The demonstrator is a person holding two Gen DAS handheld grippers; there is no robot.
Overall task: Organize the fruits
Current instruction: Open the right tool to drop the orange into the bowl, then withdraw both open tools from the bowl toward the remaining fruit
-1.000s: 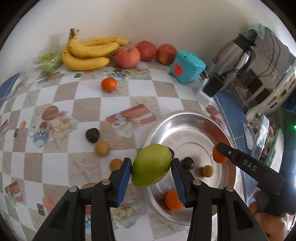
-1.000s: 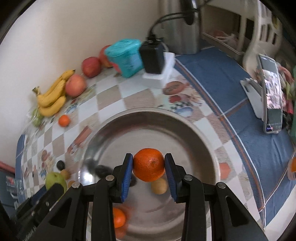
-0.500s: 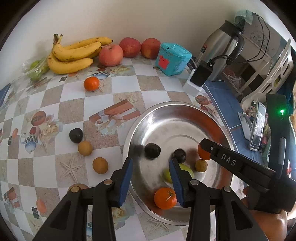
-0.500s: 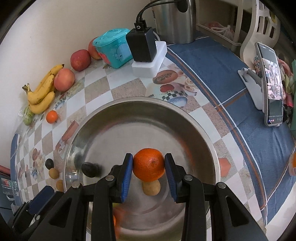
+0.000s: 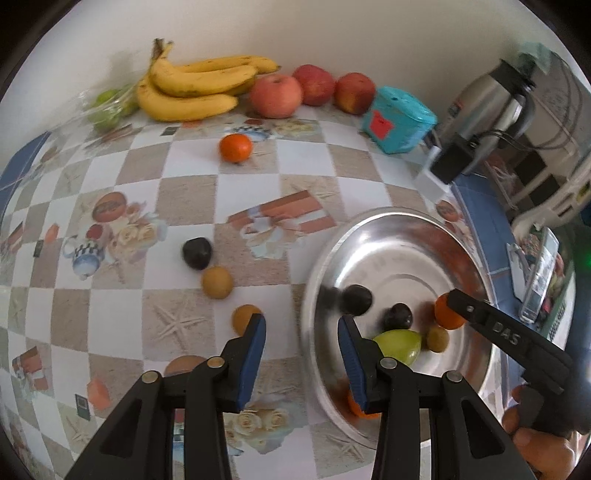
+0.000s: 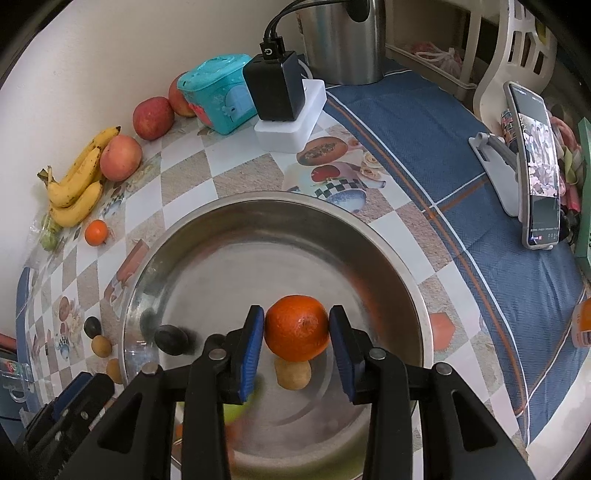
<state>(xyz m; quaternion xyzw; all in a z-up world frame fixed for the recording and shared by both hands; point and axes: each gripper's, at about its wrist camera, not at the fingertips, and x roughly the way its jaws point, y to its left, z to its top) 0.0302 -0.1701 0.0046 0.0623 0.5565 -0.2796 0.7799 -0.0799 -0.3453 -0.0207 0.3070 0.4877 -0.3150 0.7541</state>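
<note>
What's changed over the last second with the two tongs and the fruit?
The left tongs let go of the green fruit, which now lies in the steel bowl; they hang empty. The right tongs have just been opening around the orange above the bowl. Bananas and apples stayed put.

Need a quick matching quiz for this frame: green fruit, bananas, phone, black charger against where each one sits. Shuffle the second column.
Things
1. green fruit
2. bananas
3. phone
4. black charger

Places
A. propped on a white stand over the blue cloth
B. on top of the white power strip
C. inside the metal bowl
D. by the wall, next to an apple

Pairs: 1-C, 2-D, 3-A, 4-B
</note>
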